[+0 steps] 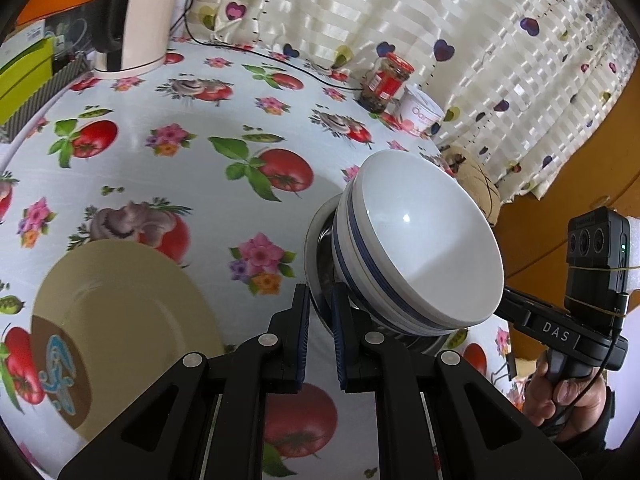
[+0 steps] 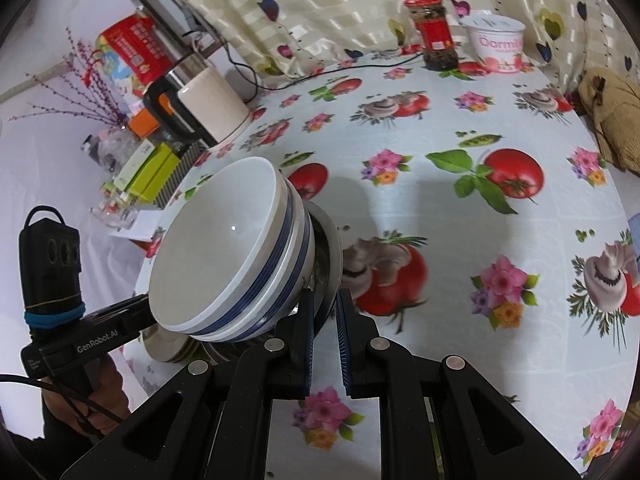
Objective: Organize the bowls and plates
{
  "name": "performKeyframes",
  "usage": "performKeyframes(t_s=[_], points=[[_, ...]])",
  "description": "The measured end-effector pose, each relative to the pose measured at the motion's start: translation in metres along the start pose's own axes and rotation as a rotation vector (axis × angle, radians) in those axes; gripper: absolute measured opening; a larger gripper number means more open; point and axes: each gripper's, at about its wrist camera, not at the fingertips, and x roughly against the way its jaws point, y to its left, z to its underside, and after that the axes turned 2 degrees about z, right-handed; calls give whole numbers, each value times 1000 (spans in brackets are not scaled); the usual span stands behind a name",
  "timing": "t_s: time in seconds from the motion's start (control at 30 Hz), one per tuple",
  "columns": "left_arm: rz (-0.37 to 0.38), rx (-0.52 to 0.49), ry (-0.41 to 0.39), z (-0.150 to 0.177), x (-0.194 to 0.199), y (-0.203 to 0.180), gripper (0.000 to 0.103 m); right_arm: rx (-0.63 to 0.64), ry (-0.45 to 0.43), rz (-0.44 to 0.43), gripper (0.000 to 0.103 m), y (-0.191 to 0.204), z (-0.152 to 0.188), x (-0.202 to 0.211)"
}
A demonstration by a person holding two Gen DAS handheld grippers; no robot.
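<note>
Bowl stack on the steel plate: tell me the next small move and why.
Probably carry it left and lower it onto the yellow plate. Both grippers, left and right, pinch the steel plate at opposite rims, with the striped bowls tilted above the tablecloth.

Home dining table, floral oilcloth (image 2: 440, 208), kettle (image 2: 208, 100), heart-print curtain (image 1: 460, 20)

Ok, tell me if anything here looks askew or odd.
The stack of white bowls sits in a steel bowl that both claws, left and right, pinch by the rim, tipped steeply sideways above the table. Nothing looks spilled or broken.
</note>
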Motion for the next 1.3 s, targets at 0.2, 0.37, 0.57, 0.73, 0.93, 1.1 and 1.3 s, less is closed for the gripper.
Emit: performKeyframes(t_s=[0.2,0.37,0.57,0.73,0.93,1.1,1.3], points=[[-19,27,-28,2,17,16,11,38,10,-17,12,21,-5,-7],[-38,51,-48,4,30,29,11,70,21,-32,12,39,-9,-15],[-64,82,-69,7,44,46,11,106,38,-52,12,61,-11,-25],[-86,106,-85,10,55,59,11,131,51,-68,12,77,-13,-35],[-111,131,-96,16,64,73,11,158,71,-91,12,94,-13,-47],[-130,160,-98,24,70,87,11,176,96,-108,12,106,-10,-60],[-150,194,-101,33,76,102,11,197,127,-124,12,120,-6,-74]])
